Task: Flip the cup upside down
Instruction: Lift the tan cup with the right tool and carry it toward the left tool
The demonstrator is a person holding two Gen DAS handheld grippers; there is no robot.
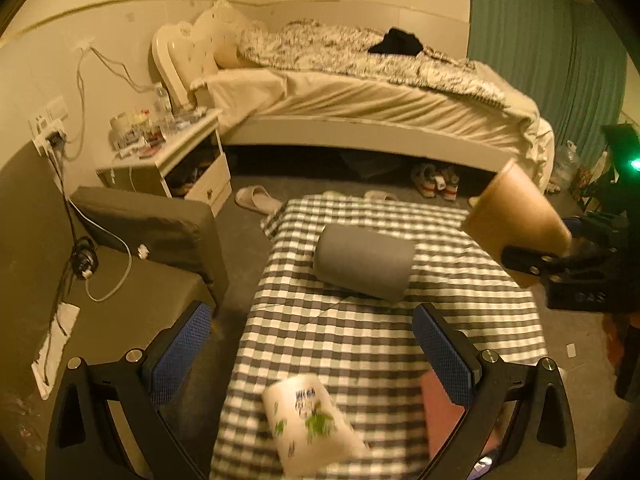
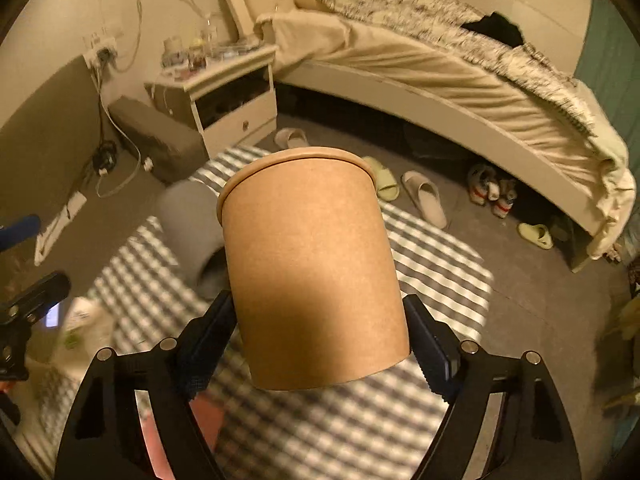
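Note:
A brown paper cup (image 2: pixel 312 264) is held in the air above the checked tablecloth (image 2: pixel 432 248). My right gripper (image 2: pixel 316 344) is shut on the cup near its base, and the rim points away from the camera. In the left wrist view the cup (image 1: pixel 516 220) shows at the right, tilted, with the right gripper (image 1: pixel 560 268) clamped on it. My left gripper (image 1: pixel 312 344) is open and empty above the near part of the table (image 1: pixel 360 344).
A grey cylinder (image 1: pixel 364 264) lies on the table's far half. A white printed packet (image 1: pixel 312 424) and a pink item (image 1: pixel 444 412) lie near the front. Behind are a bed (image 1: pixel 360 92), a nightstand (image 1: pixel 172 160), slippers and shoes on the floor.

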